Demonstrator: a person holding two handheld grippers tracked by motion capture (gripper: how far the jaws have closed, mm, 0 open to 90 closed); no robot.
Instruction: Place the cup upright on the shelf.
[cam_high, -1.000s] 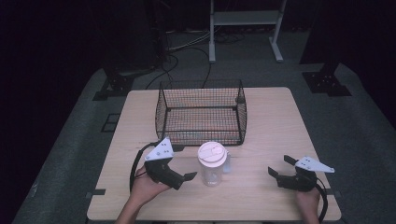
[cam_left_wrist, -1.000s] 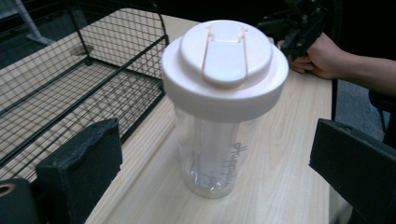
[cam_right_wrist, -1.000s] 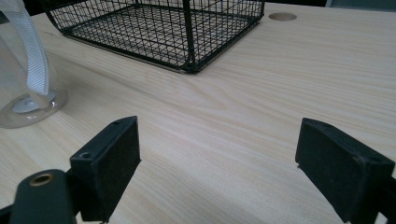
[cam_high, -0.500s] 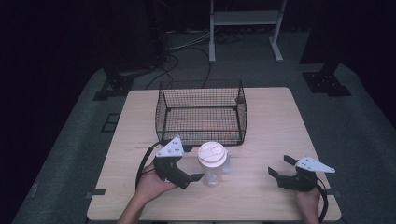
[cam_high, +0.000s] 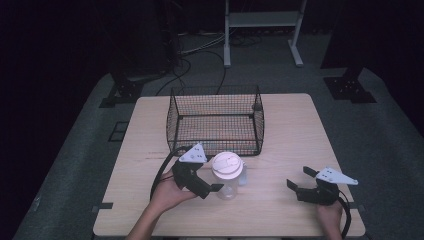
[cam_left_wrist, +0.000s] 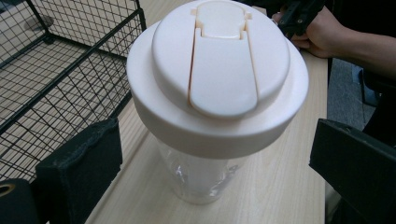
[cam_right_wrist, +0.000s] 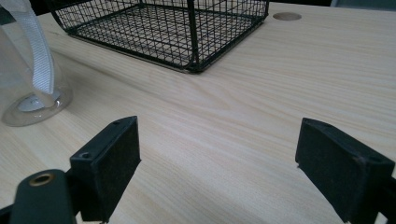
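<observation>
A clear bottle (cam_high: 228, 174) with a cream flip-top lid (cam_left_wrist: 219, 70) stands upright on the wooden table (cam_high: 280, 125), just in front of a black wire basket (cam_high: 216, 120). My left gripper (cam_high: 214, 184) is open right at the bottle's left side. In the left gripper view its jaws stand either side of the clear body (cam_left_wrist: 201, 177), below the lid, with gaps on both sides. My right gripper (cam_high: 298, 177) rests open near the front right of the table with only bare wood between its jaws. The right gripper view has the bottle's base (cam_right_wrist: 28, 93) and its white strap (cam_right_wrist: 39, 51) at far left.
The basket (cam_right_wrist: 177, 28) is open-topped and holds nothing that I can see. A round hole (cam_right_wrist: 286, 16) sits in the tabletop beyond it. A white metal stand (cam_high: 260, 30) and cables lie on the dark floor behind the table.
My left gripper has slid right towards the bottle until its jaws straddle it. The bottle, the basket and my right gripper have stayed put.
</observation>
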